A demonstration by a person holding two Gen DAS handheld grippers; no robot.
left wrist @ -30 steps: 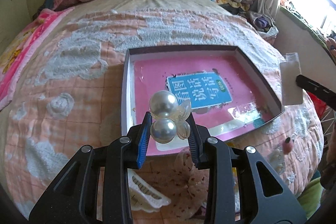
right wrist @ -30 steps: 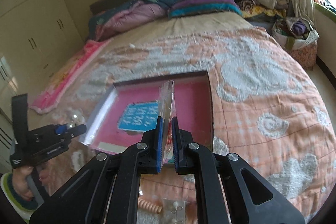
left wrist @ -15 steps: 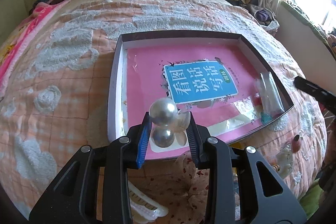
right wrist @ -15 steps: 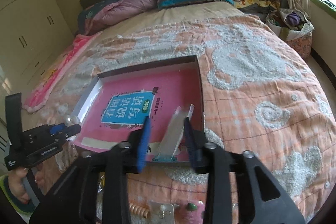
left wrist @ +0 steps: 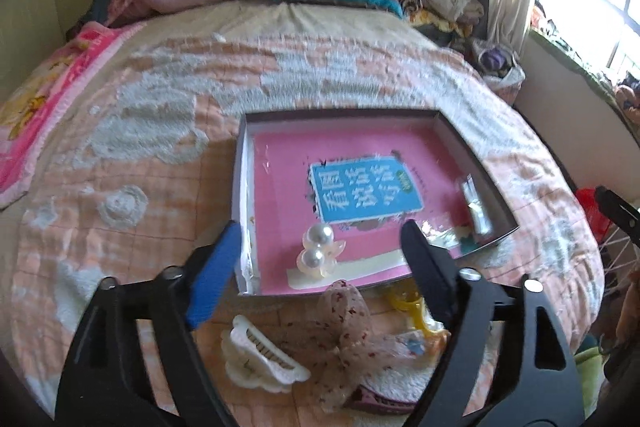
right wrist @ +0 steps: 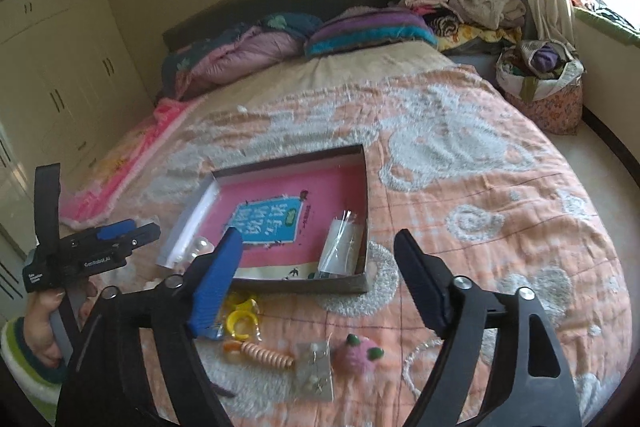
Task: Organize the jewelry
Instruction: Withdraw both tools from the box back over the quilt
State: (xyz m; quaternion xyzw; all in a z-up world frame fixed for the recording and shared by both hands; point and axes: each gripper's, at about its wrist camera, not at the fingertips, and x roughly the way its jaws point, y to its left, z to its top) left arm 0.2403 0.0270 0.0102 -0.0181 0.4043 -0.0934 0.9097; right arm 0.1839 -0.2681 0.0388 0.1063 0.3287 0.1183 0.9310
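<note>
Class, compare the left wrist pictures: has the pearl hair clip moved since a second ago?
Yes. The pearl hair clip has left the left gripper, whose jaws have just been opening, and now lies in the box, near its front left corner.

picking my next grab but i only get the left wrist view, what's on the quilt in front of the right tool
observer: A fuzzy pink ball with green bits lies on the quilt, nearer the camera than the box.
operator: anything next to it
observer: A clear packet of small jewelry lies just left of it, then a coiled peach hair tie.
operator: right tool carrying something
observer: No. The right tool has just been opening its jaws, and nothing is between them.
</note>
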